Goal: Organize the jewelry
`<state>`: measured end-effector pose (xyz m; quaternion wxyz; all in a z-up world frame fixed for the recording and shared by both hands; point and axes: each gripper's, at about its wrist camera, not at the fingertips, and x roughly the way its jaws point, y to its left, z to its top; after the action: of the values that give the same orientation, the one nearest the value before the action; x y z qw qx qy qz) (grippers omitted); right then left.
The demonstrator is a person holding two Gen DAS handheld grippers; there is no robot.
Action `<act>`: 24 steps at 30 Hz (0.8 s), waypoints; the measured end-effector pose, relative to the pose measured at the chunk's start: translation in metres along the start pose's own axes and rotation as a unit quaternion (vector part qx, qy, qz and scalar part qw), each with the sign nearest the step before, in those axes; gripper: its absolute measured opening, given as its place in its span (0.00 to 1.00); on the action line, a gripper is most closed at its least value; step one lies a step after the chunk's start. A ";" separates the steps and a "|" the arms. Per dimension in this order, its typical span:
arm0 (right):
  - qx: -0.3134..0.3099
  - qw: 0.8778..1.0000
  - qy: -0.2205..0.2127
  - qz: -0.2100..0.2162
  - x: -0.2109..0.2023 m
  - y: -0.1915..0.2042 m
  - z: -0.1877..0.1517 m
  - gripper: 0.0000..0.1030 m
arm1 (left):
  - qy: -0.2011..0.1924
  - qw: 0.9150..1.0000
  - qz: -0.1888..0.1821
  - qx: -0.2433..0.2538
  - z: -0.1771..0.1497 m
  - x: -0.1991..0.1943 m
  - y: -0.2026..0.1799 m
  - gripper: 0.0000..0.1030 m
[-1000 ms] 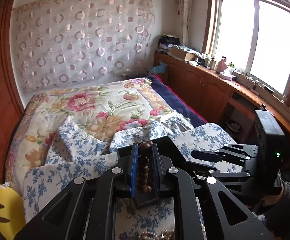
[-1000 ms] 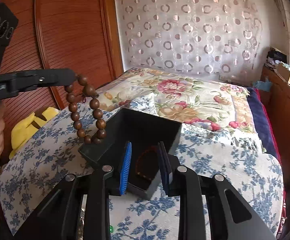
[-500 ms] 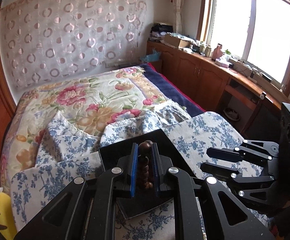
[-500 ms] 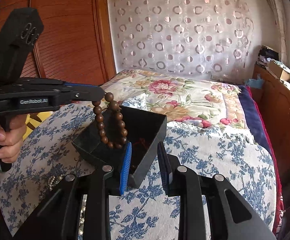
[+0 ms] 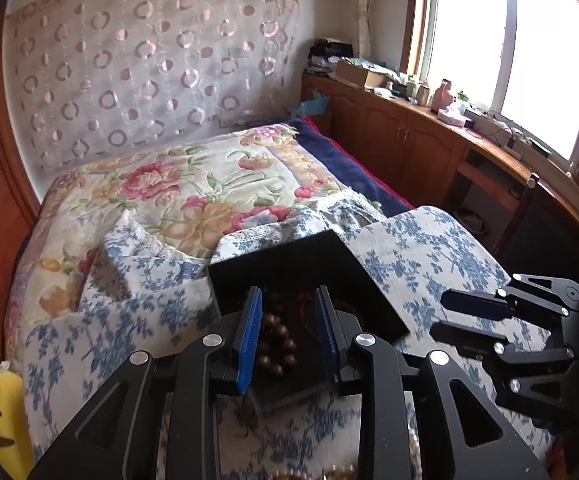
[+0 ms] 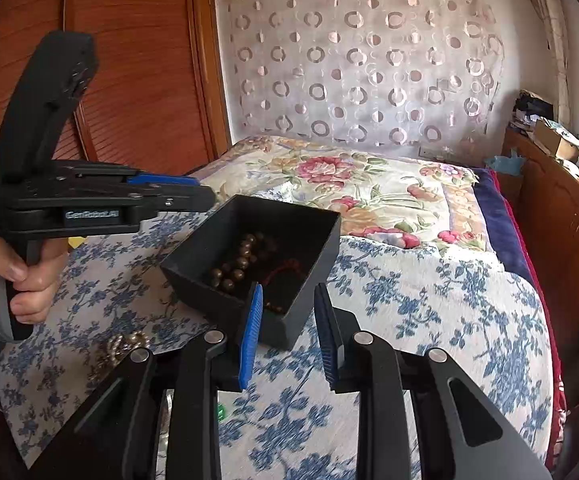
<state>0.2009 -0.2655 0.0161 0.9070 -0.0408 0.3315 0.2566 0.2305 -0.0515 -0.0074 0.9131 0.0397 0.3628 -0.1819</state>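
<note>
- Wooden bead bracelet [image 6: 236, 261] lay coiled inside black box [image 6: 294, 222], just below and ahead of left tongs [image 5: 288, 312], clear of both pads.
- Left tongs caught opening, blue pads [image 5: 250, 334] apart, beads seen between them but untouched, lying lower in the box.
- Thin red cord [image 6: 285, 269] rested in the same box, beside the beads.
- Right tongs [image 6: 288, 312] stood parted and empty, nearest box corner just ahead of the tips, not pinched.
- Pearl strand [image 6: 123, 346] lay on blue-flowered cloth [image 6: 429, 304], left of the right tongs, under the hand [image 6: 9, 276] gripping the left tool.
- Box sat on that cloth over the bed, between both tongs.
</note>
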 end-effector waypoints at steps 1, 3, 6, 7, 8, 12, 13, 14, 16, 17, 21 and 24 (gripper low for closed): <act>0.001 1.000 0.000 0.001 -0.002 0.002 -0.002 0.28 | -0.001 1.000 -0.001 -0.004 -0.006 -0.005 0.001 0.25; 0.001 1.000 0.002 0.005 -0.004 0.007 -0.008 0.28 | -0.001 1.000 0.000 -0.010 -0.018 -0.014 0.004 0.25; -0.001 1.000 0.009 0.009 -0.004 0.018 -0.018 0.28 | -0.003 1.000 0.005 -0.016 -0.037 -0.027 0.005 0.25; -0.003 1.000 0.012 0.011 -0.004 0.022 -0.020 0.28 | -0.003 1.000 0.006 -0.019 -0.045 -0.032 0.006 0.25; -0.005 1.000 0.014 0.015 -0.005 0.027 -0.024 0.28 | -0.003 1.000 0.006 -0.022 -0.049 -0.035 0.007 0.25; -0.013 0.999 0.021 0.023 -0.005 0.044 -0.033 0.26 | -0.005 0.999 0.014 -0.029 -0.071 -0.049 0.011 0.25; -0.014 0.999 0.023 0.025 -0.005 0.048 -0.035 0.24 | -0.005 0.999 0.016 -0.031 -0.076 -0.053 0.011 0.25; -0.015 0.999 0.025 0.026 -0.005 0.051 -0.037 0.23 | -0.006 0.999 0.016 -0.032 -0.080 -0.055 0.011 0.25; -0.016 0.999 0.028 0.029 -0.005 0.056 -0.041 0.22 | -0.007 0.999 0.017 -0.036 -0.090 -0.062 0.013 0.25; -0.016 0.999 0.031 0.031 -0.005 0.059 -0.043 0.22 | -0.007 0.999 0.018 -0.037 -0.093 -0.064 0.014 0.25; -0.018 0.998 0.045 0.039 0.000 0.067 -0.050 0.21 | -0.007 0.999 0.020 -0.046 -0.110 -0.074 0.013 0.25; -0.024 0.997 0.057 0.047 0.005 0.075 -0.056 0.20 | -0.006 0.998 0.018 -0.056 -0.124 -0.079 0.015 0.25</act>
<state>0.1347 -0.2122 -0.0228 0.8722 -0.0611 0.3781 0.3043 0.1026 0.0122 -0.0455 0.9191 -0.0062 0.3663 -0.1447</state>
